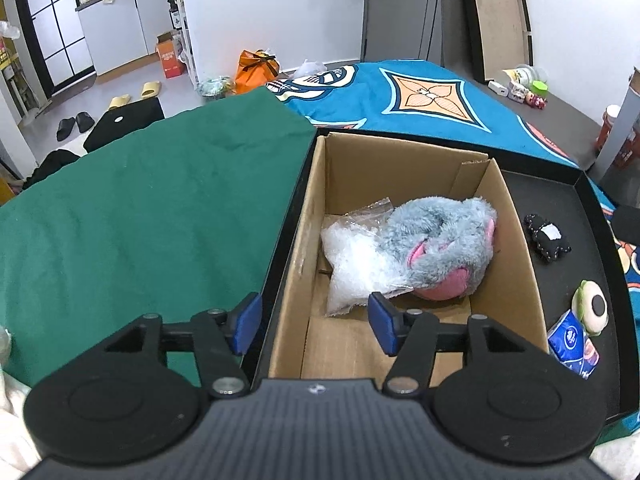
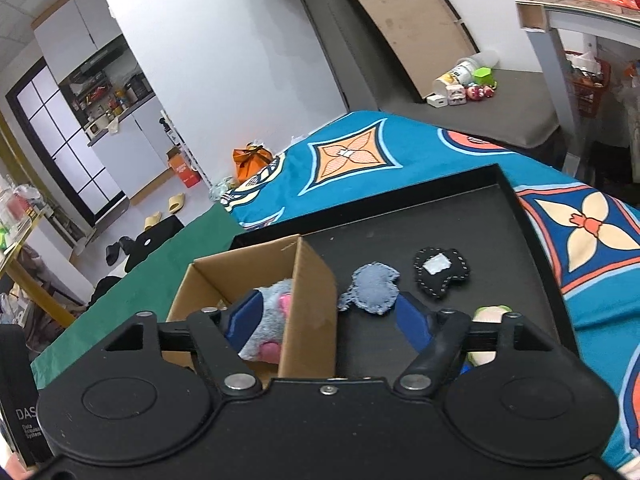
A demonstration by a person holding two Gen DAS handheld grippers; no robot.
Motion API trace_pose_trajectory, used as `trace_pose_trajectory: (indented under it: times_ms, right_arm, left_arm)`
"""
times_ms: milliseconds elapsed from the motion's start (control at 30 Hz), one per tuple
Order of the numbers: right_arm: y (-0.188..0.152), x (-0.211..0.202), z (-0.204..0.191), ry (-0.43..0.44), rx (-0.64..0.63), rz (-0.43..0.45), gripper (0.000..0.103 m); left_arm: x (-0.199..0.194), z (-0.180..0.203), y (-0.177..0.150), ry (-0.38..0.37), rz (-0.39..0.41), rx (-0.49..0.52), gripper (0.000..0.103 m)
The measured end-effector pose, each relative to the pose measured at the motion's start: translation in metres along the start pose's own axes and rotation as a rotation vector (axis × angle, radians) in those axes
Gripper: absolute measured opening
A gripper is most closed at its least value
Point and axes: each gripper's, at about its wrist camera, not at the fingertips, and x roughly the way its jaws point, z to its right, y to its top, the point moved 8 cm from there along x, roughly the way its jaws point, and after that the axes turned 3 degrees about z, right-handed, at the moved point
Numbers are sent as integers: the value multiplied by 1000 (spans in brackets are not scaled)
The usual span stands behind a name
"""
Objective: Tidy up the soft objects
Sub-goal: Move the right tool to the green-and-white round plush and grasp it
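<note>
A cardboard box [image 1: 312,216] stands in the left part of a black tray [image 1: 580,208]. In it lie a grey-and-pink plush toy [image 1: 444,240] and a clear bag of white filling [image 1: 356,260]. My left gripper [image 1: 314,322] is open and empty above the box's near left corner. On the tray lie a black felt pouch [image 1: 546,236], a green-white plush [image 1: 592,306] and a blue tissue pack [image 1: 572,342]. In the right wrist view my right gripper [image 2: 328,316] is open over the box wall [image 2: 312,304], close to a grey felt piece [image 2: 372,288] and the black pouch [image 2: 440,270].
A green cloth [image 1: 152,208] covers the surface left of the tray, and a blue patterned cloth [image 1: 400,96] lies behind and right. Small toys and a jar [image 1: 520,84] stand on a grey surface at the far right. Slippers and an orange bag [image 1: 256,68] lie on the floor.
</note>
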Motion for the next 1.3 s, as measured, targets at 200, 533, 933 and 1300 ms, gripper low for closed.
trace_pose_trajectory:
  times_ms: [200,533,933,1300]
  right_arm:
    - [3,-5,20,-23,16,21,81]
    - [0,0,56,-71,39,27,81]
    - [-20,15,77,-86,46,-27,81]
    - [-36,35,112,-141,91,-77,80]
  left_arm:
    - [3,2,0,15,-7,11,61]
    - [6,6,3,41,1,20,63]
    - [13,13,2,60,-21,33,63]
    - [21,22,0,81,-37,63,68]
